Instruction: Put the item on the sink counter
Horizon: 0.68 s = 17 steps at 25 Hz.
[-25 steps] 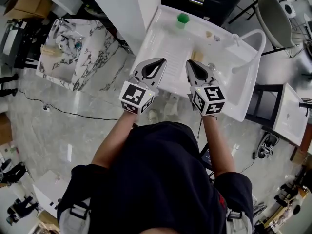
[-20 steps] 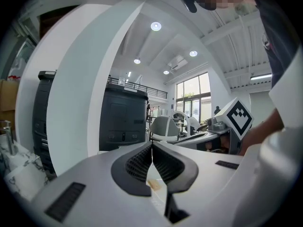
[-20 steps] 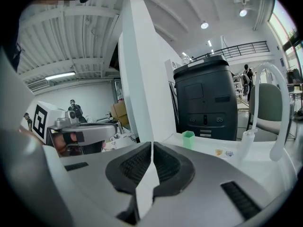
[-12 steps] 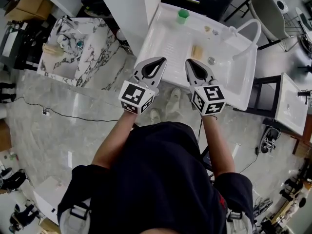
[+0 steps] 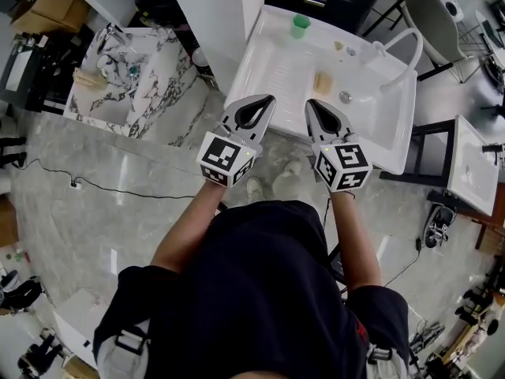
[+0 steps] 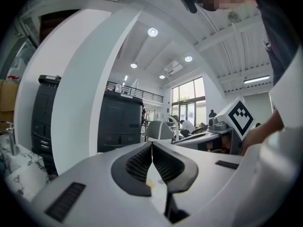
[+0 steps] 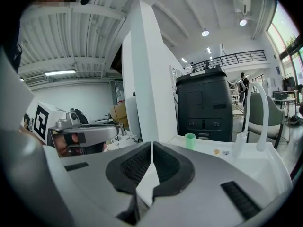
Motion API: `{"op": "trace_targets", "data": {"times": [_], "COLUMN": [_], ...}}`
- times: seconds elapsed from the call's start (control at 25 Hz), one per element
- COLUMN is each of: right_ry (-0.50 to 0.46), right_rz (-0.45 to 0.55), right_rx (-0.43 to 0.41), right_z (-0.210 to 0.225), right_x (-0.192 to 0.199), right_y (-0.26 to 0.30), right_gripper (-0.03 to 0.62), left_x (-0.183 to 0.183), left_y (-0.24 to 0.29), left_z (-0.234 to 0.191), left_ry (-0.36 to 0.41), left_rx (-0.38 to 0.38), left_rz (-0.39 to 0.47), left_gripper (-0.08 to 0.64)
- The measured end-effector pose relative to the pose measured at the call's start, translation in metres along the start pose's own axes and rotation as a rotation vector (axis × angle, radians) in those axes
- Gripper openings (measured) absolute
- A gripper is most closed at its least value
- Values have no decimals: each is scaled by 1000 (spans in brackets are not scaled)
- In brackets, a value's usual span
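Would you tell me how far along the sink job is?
Done: seemingly nothing. In hand: nothing; the left tool and right tool hover shut and empty near the sink. Left: pick up an item and set it on the counter, where a green cup stands.

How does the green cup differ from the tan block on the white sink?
Colour: the green cup is bright green, while the tan block is pale tan. Pose: the green cup stands upright, while the tan block lies flat. Place: the green cup is at the far edge, while the tan block is nearer the person. Both rest on the white sink, apart from each other.
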State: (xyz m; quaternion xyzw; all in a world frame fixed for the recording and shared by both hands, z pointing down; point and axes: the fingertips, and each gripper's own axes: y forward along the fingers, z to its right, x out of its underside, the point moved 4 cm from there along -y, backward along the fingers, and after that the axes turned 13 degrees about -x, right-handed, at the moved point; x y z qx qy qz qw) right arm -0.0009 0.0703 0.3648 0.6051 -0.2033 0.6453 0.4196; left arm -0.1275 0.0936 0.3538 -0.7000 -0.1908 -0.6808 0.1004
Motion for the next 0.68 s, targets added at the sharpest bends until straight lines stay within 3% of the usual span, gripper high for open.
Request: {"op": "trace_targets", "data": {"times": [0.68], "right_ry": [-2], "right_rz": [10], "right_rx": [-29], "right_z": [6], "right_x": [-2], "right_y": [-22], "right_gripper": [38], "left_x": [-10], "left_y": [4], "left_z": [23], "left_ry": [28], "left_rx": [-39], "left_rz": [2], "left_gripper": [15]}}
